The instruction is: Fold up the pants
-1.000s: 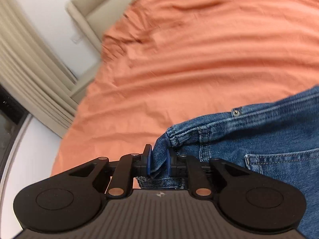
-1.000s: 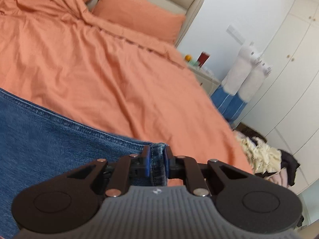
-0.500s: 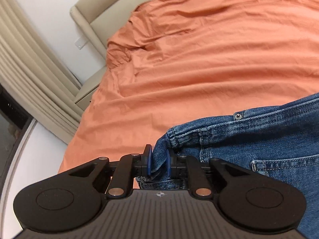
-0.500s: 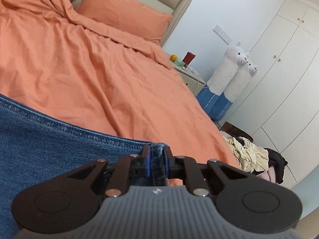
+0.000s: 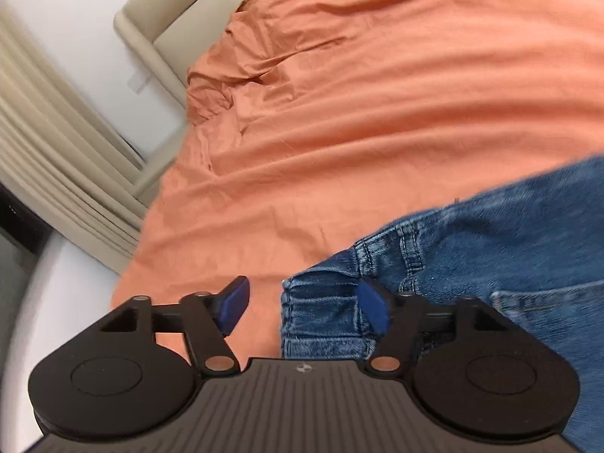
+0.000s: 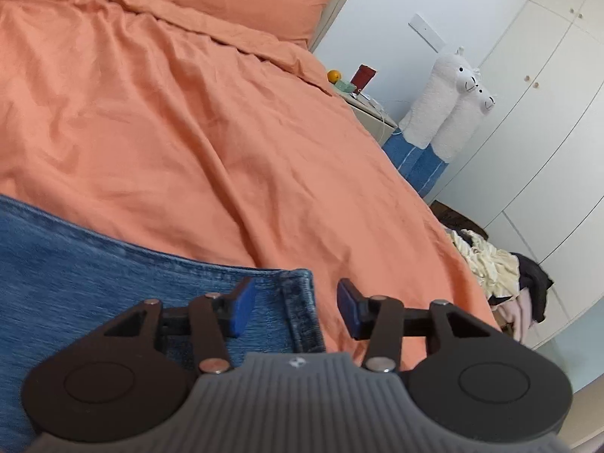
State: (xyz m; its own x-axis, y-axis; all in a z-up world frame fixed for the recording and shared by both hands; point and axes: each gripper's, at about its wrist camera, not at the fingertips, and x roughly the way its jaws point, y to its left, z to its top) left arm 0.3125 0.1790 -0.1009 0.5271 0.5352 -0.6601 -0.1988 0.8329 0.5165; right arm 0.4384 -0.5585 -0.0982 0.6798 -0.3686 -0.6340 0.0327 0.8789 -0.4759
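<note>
Blue denim pants (image 5: 490, 249) lie on an orange bedsheet (image 5: 377, 113). In the left wrist view my left gripper (image 5: 302, 307) is open, and the waistband corner lies loose between its blue pads. In the right wrist view the pants (image 6: 94, 275) fill the lower left, and my right gripper (image 6: 296, 307) is open with the hem edge lying between its pads. Neither gripper holds the cloth.
The orange bedsheet (image 6: 188, 132) spreads ahead, with a pillow (image 6: 241, 3) at the beige headboard. A nightstand (image 6: 368, 107) with small items, two plush llamas (image 6: 449, 109), a clothes pile (image 6: 502, 279) and white wardrobes (image 6: 547, 113) stand right of the bed. Beige curtains (image 5: 49, 158) hang left.
Both grippers were shut on the pants' edges and have opened. The denim has dropped onto the bed between the pads.
</note>
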